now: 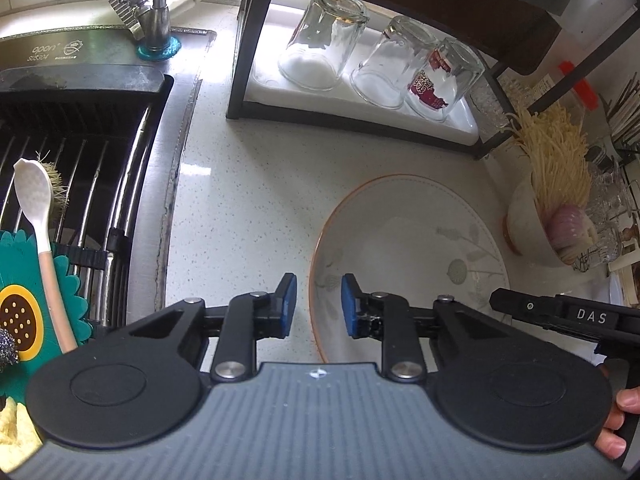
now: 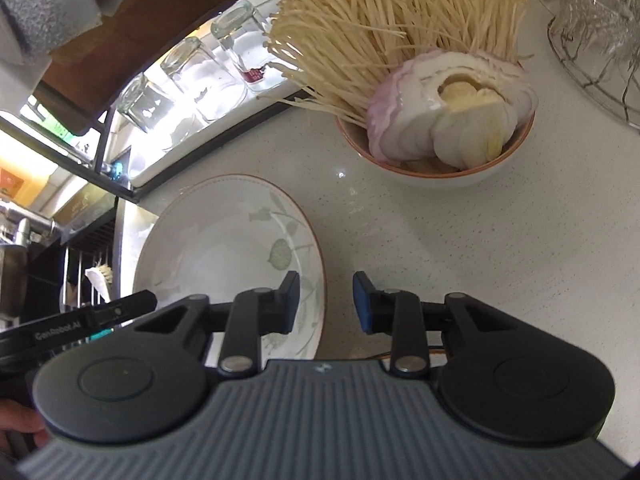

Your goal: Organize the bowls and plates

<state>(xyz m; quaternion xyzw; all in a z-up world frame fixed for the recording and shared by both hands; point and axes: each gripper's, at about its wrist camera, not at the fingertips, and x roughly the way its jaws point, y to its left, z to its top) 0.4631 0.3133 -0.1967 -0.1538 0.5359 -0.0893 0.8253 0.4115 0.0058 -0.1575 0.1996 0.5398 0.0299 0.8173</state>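
A white plate [image 1: 412, 248] with an orange rim and a pale leaf pattern lies flat on the white counter; it also shows in the right wrist view [image 2: 224, 248]. My left gripper [image 1: 319, 305] is open and straddles the plate's left rim, touching nothing. My right gripper [image 2: 326, 302] is open and straddles the plate's right rim. A white bowl [image 2: 436, 172] with an orange rim, holding enoki mushrooms and a cut onion, stands beyond the plate to the right; it also shows in the left wrist view [image 1: 524, 220].
A black rack [image 1: 360, 112] holds three upturned glasses [image 1: 324, 40] behind the plate. The sink [image 1: 80, 152] with a tap [image 1: 156, 4], a dish rack and a spoon [image 1: 40, 216] lies to the left. Glassware [image 2: 600, 32] stands at the far right.
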